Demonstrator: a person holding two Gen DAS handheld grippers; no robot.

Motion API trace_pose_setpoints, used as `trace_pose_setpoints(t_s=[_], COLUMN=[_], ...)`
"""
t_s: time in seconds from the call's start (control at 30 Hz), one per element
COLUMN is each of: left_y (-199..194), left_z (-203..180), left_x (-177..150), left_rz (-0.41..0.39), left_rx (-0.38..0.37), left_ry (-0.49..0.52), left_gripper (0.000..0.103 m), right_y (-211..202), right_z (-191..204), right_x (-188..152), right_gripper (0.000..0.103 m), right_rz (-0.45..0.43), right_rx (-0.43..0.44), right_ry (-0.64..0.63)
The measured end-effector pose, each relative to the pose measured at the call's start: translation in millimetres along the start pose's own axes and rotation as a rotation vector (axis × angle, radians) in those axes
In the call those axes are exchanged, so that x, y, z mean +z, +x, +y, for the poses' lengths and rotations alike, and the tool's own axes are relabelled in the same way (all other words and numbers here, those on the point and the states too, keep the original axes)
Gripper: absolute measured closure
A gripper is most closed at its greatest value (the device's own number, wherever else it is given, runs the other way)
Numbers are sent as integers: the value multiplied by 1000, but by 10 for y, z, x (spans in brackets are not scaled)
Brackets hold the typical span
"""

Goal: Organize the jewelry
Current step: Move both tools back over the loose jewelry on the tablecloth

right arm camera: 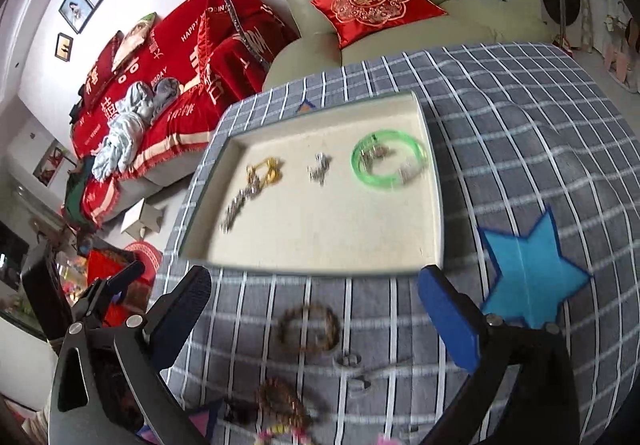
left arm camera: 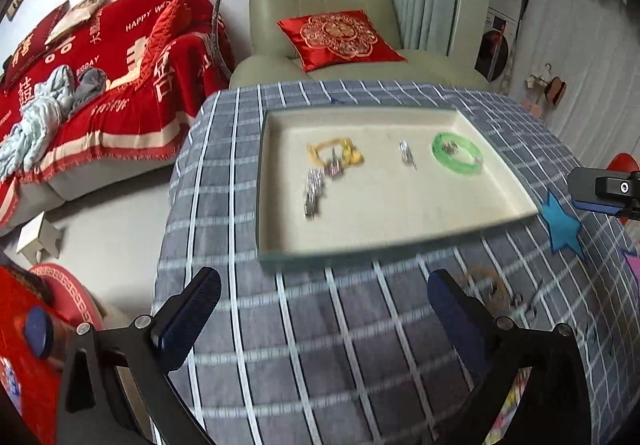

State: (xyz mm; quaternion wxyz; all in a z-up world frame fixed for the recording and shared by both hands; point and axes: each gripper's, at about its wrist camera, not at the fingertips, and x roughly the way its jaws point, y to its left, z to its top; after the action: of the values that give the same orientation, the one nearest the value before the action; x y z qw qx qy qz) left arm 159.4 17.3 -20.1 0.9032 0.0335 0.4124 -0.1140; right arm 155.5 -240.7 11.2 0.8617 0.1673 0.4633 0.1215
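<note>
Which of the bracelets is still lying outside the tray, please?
The brown beaded bracelet lies on the checked tablecloth, in front of the tray. The green bangle and the gold chain bracelet lie inside the tray.

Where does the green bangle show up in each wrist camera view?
Left wrist: green bangle lies in the tray's far right part.
Right wrist: green bangle lies in the tray's upper right part.
Shared landmark: the blue star, right of the tray.
</note>
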Motion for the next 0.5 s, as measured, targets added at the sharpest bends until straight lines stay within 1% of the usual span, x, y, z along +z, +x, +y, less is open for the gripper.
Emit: trace_pose_setpoints(t_s=[0.13,0.23,0.37,0.5], left_y=[-95,-178,-238,-244], left_z=[-36,-117,-238,-318], left_x=[-212,-377,-547,-665], left_rz=[25,37,49,71], left_rx=[-57,-96,-122,-149], left_ry=[20,56,103,129], left_gripper=[0,0,0,0], right_y=[-73,-111,-159,-186], right_z=[-50,-54,-54,-44], right_x=[-297,-534,-893,-1154], right_gripper=[0,0,0,0], right_rz=[30,53,83,105], right_rx=[-25,-56,-106,-143], right_ry=[-5,-28,-58,-85])
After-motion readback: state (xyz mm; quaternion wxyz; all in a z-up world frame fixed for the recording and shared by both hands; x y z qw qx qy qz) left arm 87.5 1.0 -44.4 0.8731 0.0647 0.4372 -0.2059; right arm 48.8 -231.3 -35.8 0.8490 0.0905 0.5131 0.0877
